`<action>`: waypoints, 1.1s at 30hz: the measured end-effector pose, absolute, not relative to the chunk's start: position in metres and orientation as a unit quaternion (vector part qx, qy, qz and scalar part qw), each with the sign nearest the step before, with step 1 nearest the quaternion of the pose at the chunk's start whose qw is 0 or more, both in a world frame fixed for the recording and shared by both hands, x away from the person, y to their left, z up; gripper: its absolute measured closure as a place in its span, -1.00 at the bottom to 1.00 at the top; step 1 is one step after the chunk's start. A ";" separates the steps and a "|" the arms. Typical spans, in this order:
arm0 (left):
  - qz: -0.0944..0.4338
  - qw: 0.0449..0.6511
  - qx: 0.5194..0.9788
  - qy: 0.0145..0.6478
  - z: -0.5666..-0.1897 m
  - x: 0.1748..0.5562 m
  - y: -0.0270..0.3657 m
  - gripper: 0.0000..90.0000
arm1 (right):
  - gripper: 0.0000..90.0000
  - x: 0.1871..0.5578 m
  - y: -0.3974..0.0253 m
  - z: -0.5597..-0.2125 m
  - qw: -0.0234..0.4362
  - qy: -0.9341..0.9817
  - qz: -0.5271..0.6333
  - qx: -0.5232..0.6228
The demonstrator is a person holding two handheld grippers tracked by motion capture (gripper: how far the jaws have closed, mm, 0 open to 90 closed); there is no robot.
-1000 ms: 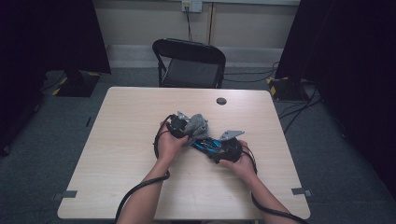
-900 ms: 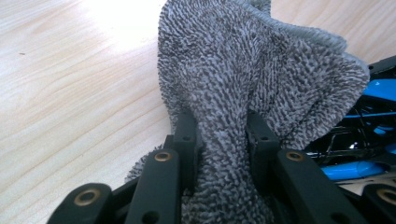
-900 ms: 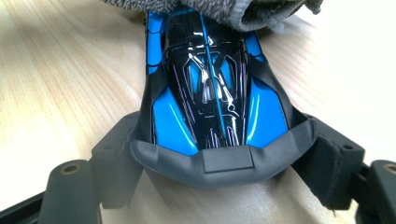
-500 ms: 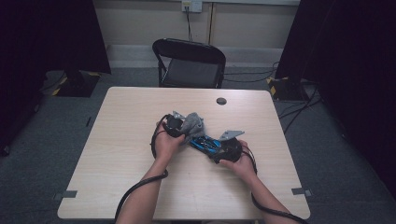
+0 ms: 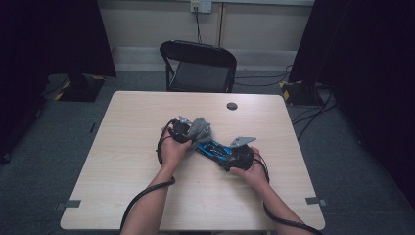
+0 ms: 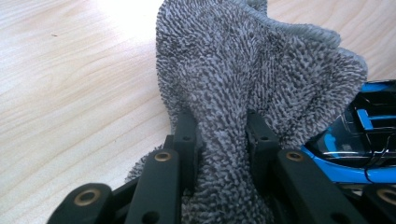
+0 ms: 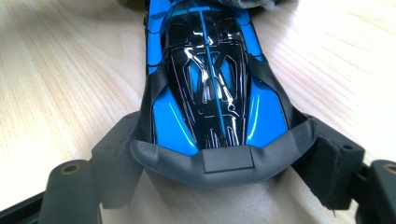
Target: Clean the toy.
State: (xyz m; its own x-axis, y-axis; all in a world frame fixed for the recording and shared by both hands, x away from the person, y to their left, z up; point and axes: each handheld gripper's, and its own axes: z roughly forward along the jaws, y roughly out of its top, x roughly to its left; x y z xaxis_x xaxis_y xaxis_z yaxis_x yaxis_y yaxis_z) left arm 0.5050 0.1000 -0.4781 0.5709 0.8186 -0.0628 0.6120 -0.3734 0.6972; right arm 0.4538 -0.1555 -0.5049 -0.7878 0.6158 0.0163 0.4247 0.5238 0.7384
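While both hands sit almost unchanged mid-table, left gripper [image 6: 217, 140] stays clamped on cloth [image 6: 252, 70] over the car's [image 7: 210, 79] far end; right gripper [image 7: 219, 170] still pinches its near end.

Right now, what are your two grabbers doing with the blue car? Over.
Left gripper shut on grey cloth, cloth against car's far end. Right gripper clamps blue toy car on table. Nothing in the way.

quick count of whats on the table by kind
grey cloth: 1
blue and black toy car: 1
small dark round thing near the far edge: 1
total: 3
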 end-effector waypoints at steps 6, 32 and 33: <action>0.151 0.348 0.813 0.442 -0.480 0.508 0.102 0.58 | -0.47 0.454 -0.155 -0.505 0.125 0.864 0.384 0.301; 0.176 0.324 0.808 0.460 -0.480 0.510 0.125 0.58 | -0.47 0.454 -0.155 -0.505 0.124 0.864 0.384 0.301; 0.178 0.325 0.806 0.461 -0.478 0.509 0.129 0.58 | -0.47 0.454 -0.155 -0.505 0.124 0.864 0.384 0.301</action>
State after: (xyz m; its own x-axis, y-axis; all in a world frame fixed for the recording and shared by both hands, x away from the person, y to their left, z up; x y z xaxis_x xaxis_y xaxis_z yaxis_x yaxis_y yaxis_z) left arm 0.5090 0.1289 -0.4778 0.5115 0.8592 -0.0129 0.6275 -0.3633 0.6886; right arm 0.4539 -0.1555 -0.5050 -0.7876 0.6159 0.0163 0.4247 0.5236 0.7386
